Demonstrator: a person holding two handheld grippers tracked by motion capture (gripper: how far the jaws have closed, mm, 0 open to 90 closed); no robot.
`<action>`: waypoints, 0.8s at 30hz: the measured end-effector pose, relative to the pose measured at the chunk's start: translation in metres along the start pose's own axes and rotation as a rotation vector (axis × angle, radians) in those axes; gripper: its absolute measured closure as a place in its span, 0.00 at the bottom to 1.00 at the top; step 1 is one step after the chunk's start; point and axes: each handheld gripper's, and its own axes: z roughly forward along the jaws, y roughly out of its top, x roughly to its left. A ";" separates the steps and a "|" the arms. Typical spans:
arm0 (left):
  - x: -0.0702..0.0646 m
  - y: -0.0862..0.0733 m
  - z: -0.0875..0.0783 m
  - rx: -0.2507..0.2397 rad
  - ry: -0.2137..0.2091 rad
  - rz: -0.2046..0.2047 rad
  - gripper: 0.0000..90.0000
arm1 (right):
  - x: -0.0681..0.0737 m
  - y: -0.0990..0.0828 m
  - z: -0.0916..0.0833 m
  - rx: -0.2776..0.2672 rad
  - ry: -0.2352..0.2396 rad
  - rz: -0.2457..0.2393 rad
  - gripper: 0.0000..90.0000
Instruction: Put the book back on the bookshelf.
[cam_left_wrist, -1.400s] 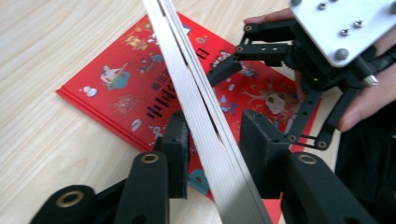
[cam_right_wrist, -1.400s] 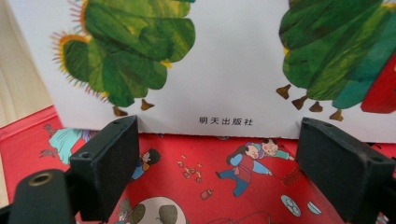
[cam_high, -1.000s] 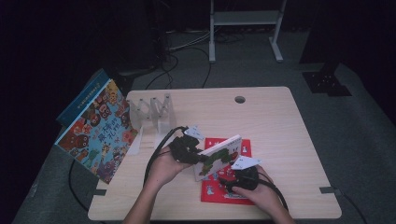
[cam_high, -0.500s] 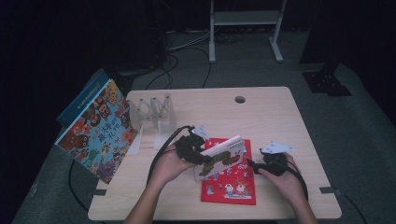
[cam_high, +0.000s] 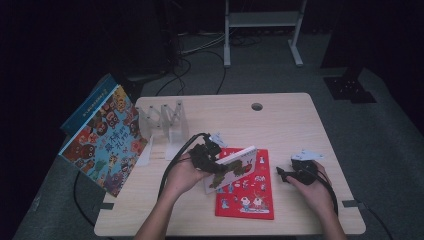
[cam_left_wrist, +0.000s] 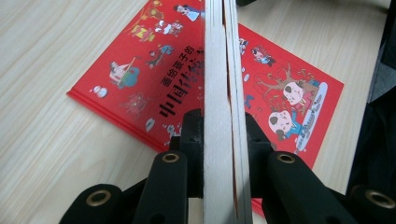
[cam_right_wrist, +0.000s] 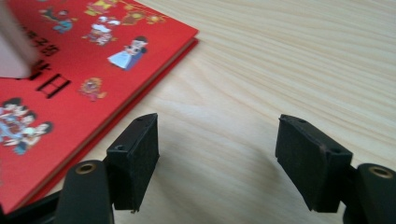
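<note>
A white-edged book is clamped by the left tongs above a red picture book; the right tongs, gaping, have just been narrowing over bare worktop.

Left tool jaws clamped, hand tilted inward; right tool jaws apart, just closing, nothing between.

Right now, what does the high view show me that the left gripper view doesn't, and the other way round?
High view: a colourful picture book leaning at the left of the wooden table, a clear rack, and the right gripper, open and empty beside the red book, its jaws having just been closing. Left gripper view: close up, the left gripper pinching the white book by its page edges, jaws having just tightened. Both: the red book flat on the table under the held book.
</note>
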 end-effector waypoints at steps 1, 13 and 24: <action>0.002 -0.002 -0.004 -0.003 0.001 -0.005 0.84 | -0.001 0.000 0.000 0.001 -0.003 0.001 0.32; 0.018 -0.034 -0.048 -0.019 0.027 -0.075 0.84 | -0.012 -0.004 0.002 0.001 -0.004 0.055 0.30; 0.025 -0.074 -0.090 -0.052 0.045 -0.137 0.84 | -0.013 -0.004 0.003 0.002 -0.006 0.062 0.29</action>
